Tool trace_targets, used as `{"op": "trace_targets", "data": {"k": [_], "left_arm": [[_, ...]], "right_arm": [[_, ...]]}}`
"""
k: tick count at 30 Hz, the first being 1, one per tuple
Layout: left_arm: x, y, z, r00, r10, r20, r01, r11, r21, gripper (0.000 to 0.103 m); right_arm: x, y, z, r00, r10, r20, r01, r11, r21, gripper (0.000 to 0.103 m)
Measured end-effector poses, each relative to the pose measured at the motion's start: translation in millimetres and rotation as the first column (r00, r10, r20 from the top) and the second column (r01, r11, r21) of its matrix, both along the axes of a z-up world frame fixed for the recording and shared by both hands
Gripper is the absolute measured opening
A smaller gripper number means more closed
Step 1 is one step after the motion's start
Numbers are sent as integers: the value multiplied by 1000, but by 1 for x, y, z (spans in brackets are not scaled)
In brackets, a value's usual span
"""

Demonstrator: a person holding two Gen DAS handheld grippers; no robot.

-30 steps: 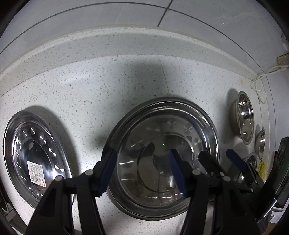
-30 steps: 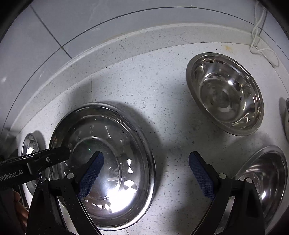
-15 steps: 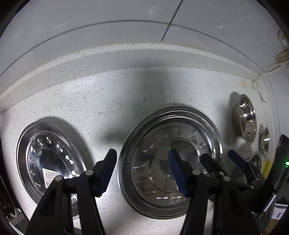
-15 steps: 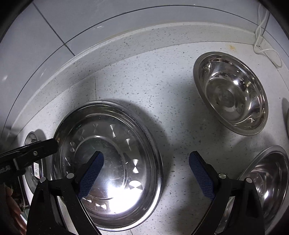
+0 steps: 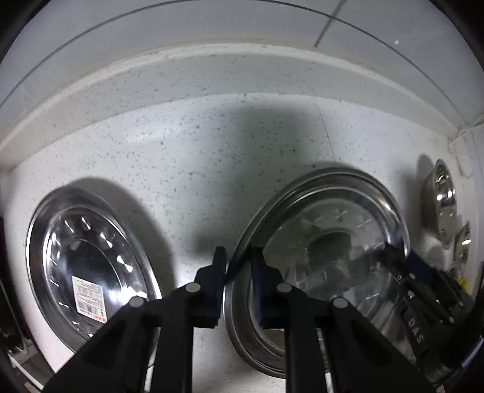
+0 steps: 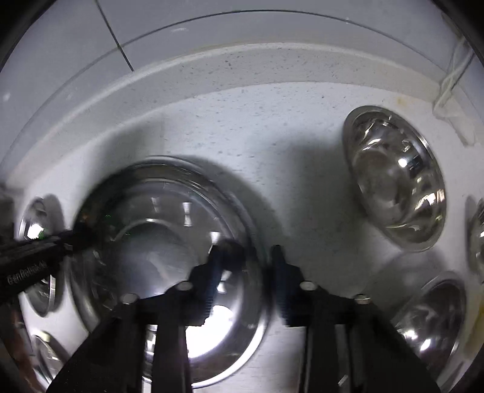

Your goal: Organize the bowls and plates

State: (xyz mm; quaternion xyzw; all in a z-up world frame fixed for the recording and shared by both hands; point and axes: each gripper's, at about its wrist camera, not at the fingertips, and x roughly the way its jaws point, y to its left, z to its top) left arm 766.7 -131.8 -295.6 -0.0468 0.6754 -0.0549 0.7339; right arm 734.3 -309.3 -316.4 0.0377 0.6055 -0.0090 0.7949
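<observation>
Large steel plate [image 5: 332,241] flat on speckled surface [image 5: 211,145], centre of scene. Left gripper [image 5: 237,263] just closed, jaws narrowed onto plate's left rim, rim between pads. Right gripper [image 6: 246,260] just closed, nearly shut across plate's right rim [image 6: 257,241]. Labelled plate [image 5: 87,266] left of large plate, apart. Steel bowl [image 6: 396,178] right of it, well apart.

Speckled white countertop [image 5: 211,157]; raised backsplash [image 5: 242,69], grey tiled wall [image 6: 211,24]
</observation>
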Motion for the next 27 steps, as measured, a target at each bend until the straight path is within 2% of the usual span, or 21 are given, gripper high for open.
{"op": "trace_targets", "data": {"k": [3, 6, 9, 12, 16, 22, 27], "left_arm": [[-2, 0, 0, 1000, -10, -13, 10, 1000, 0, 14], [-9, -6, 2, 1000, -31, 1, 31, 999, 39, 14], [-14, -1, 5, 1000, -13, -8, 13, 1000, 17, 14], [-22, 0, 18, 999, -28, 19, 27, 999, 32, 13], [-37, 13, 44, 999, -9, 54, 7, 1000, 29, 13], [-99, 63, 96, 988, 19, 151, -25, 999, 43, 14], [-170, 129, 104, 980, 90, 178, -107, 990, 92, 15]], "right_arm": [[0, -6, -1, 1000, -11, -16, 11, 999, 44, 17], [-1, -1, -3, 1000, 4, -22, -3, 1000, 26, 17], [-6, -2, -7, 999, -7, -33, 9, 999, 52, 17], [-7, -6, -5, 999, -22, -36, 25, 996, 89, 16], [-16, -2, 15, 1000, 7, 1, -7, 997, 76, 16], [-50, 31, 66, 995, 66, 75, -75, 990, 123, 14], [-108, 93, 77, 977, 181, 112, -196, 969, 149, 14]]}}
